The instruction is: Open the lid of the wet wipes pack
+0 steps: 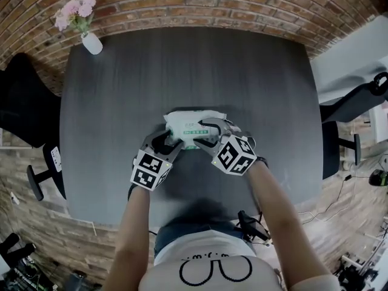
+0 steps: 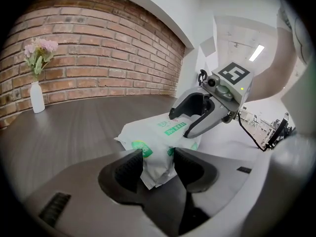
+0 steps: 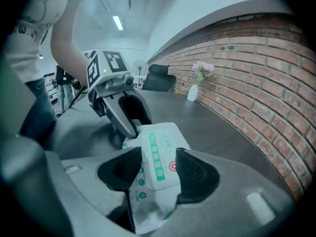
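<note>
Left gripper [image 1: 171,139] [image 2: 158,164] pinches the near left end of the wipes pack [image 1: 188,123] [image 2: 157,130]: in the left gripper view the crimped end of the soft white pack sits between the two dark pads, and both pads press on its sides. Right gripper [image 1: 205,133] [image 3: 159,169] comes at the pack from the other side, and its jaws stand wide. Between them lies the lid [image 3: 160,157], a white flap with a green strip of print and a small red round mark. The pads stand just beside the lid's long edges, and no squeeze shows on it. The pack lies on the dark table [image 1: 182,71], at the middle of its near half, just in front of the person. Its top face, with green print, is turned up. Both grippers tilt down toward it and face each other across it, so each one shows in the other's view, marker cube uppermost. At the table's far left corner, well apart from the pack, stands a white vase [image 1: 92,43] [image 2: 37,97] with pink flowers [image 1: 76,11]. A brick wall [image 1: 212,5] runs behind the table, and a dark chair [image 1: 24,102] stands at the left.
</note>
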{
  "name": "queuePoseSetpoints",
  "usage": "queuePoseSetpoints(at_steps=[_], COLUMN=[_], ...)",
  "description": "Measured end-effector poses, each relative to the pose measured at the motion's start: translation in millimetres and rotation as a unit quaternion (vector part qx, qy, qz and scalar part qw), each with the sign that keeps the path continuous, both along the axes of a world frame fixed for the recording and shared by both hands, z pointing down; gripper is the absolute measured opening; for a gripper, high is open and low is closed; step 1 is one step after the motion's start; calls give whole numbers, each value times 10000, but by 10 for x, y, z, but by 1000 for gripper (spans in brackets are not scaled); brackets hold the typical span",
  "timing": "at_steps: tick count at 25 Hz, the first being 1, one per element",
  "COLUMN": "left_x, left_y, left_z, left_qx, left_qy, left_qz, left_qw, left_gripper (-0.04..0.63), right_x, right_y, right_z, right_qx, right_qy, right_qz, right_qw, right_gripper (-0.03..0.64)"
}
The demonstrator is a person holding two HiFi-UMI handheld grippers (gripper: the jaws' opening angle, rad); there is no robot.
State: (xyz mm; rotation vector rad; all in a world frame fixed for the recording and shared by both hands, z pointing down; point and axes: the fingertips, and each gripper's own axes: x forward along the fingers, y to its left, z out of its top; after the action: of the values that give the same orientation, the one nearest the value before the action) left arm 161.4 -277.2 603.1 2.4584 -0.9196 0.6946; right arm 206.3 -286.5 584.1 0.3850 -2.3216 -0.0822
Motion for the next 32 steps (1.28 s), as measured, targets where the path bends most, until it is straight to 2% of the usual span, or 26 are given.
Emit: queuePoseSetpoints(at_steps=[4, 7, 18, 24, 32], left_x=[-11, -8, 0, 11, 9], left_y=[1, 7, 17, 18, 25], left_z=[14, 14, -4, -2, -4], left_qx=[14, 30, 28, -4, -39], left_qy=[-27, -49, -81, -113, -149], left_qz=[19, 41, 110, 136, 145], left_qw=[10000, 10000, 9999, 9998, 9998], left_gripper=[196, 196, 195, 195, 195], right_x=[-20, -17, -10, -25, 24], right_y=[-4, -1, -5, -137, -734], right_z=[24, 11, -134, -414, -519], right_qx=[-72, -350, -1189, -740, -206], right_qy=[31, 0, -527, -647, -940], right_qz=[-106, -41, 50, 0, 892], right_qw=[9999, 9994, 9915, 9952, 9914], right_gripper=[215, 200, 138, 59, 38])
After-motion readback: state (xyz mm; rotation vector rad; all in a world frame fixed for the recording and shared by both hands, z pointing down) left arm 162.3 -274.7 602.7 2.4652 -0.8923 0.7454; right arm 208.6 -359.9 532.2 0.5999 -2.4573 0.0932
